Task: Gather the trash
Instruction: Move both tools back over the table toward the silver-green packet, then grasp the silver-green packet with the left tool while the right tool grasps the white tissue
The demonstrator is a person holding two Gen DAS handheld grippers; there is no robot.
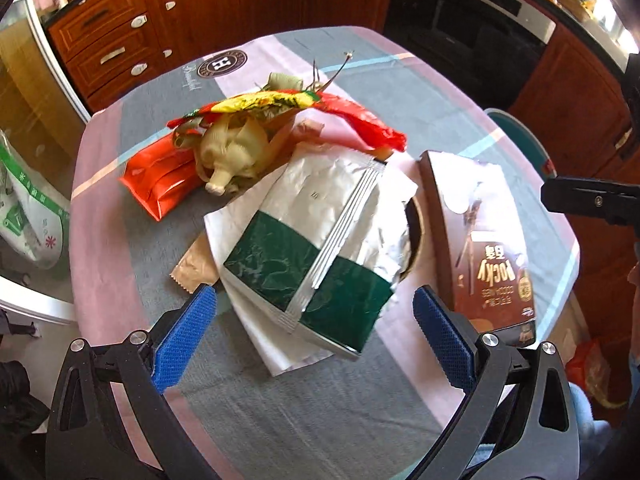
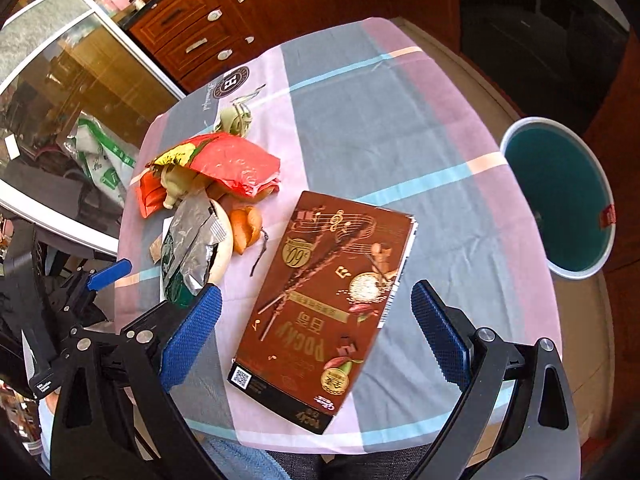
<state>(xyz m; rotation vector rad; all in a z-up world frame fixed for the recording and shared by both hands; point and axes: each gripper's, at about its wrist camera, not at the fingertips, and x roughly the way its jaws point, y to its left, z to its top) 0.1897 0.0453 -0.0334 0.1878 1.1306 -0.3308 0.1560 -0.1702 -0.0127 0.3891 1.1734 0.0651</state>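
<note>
A pile of trash lies on the checked tablecloth [image 1: 360,80]. A silver and green foil pouch [image 1: 320,248] rests on white paper, directly ahead of my open left gripper [image 1: 316,340], whose blue pads flank its near end. Behind it sit red plastic wrappers [image 1: 160,184], pale husks [image 1: 232,152] and a yellow wrapper [image 1: 260,102]. A brown Pocky box [image 2: 320,308] lies flat between the blue pads of my open right gripper [image 2: 316,336]. Orange peel [image 2: 246,228] lies beside the foil pouch [image 2: 188,248]. A teal bin [image 2: 560,200] stands on the floor right of the table.
Wooden drawers [image 1: 108,40] and a dark oven [image 1: 472,20] stand beyond the table. A white and green bag [image 1: 28,208] hangs off to the left. The left gripper [image 2: 108,276] shows at the left edge of the right wrist view. Cloth [image 2: 380,120] stretches bare behind the box.
</note>
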